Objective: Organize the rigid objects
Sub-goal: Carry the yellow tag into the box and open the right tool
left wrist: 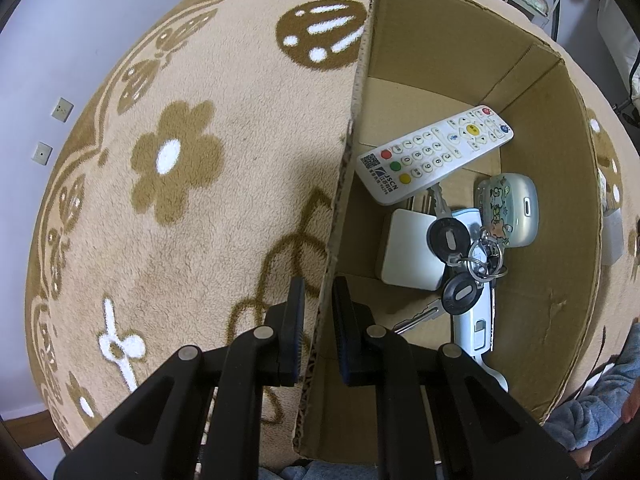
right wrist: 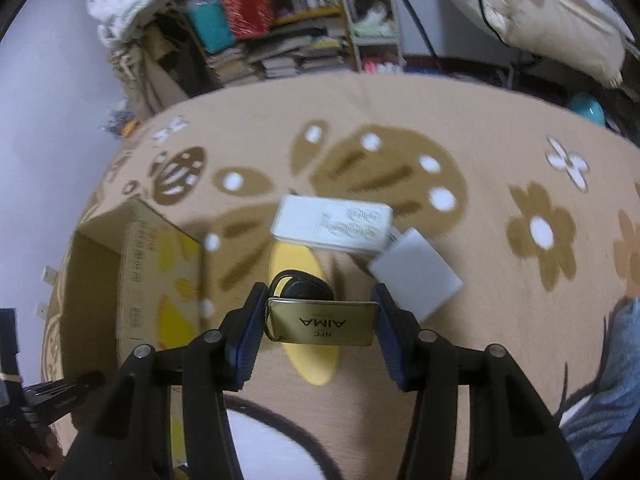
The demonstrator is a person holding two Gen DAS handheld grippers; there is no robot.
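In the left wrist view a cardboard box point(left wrist: 460, 52) stands on the patterned carpet. It holds a white remote point(left wrist: 436, 152), a bunch of keys with black fobs point(left wrist: 460, 264), a white square block point(left wrist: 412, 248), a pale blue device point(left wrist: 476, 320) and a green cartoon case point(left wrist: 508, 208). My left gripper point(left wrist: 318, 334) straddles the box's near-left wall point(left wrist: 340, 216), one finger outside and one inside, closed on it. In the right wrist view my right gripper point(right wrist: 320, 320) is shut on a gold AIMA tag point(right wrist: 322, 322) with a black fob point(right wrist: 302, 288) behind it, held above the carpet.
A white power strip point(right wrist: 332, 222) and a white square adapter point(right wrist: 416, 276) lie on the carpet ahead of the right gripper, with a yellow oval point(right wrist: 304, 320) below it. The box point(right wrist: 132, 280) stands to its left. Shelves and clutter point(right wrist: 260, 20) line the far wall.
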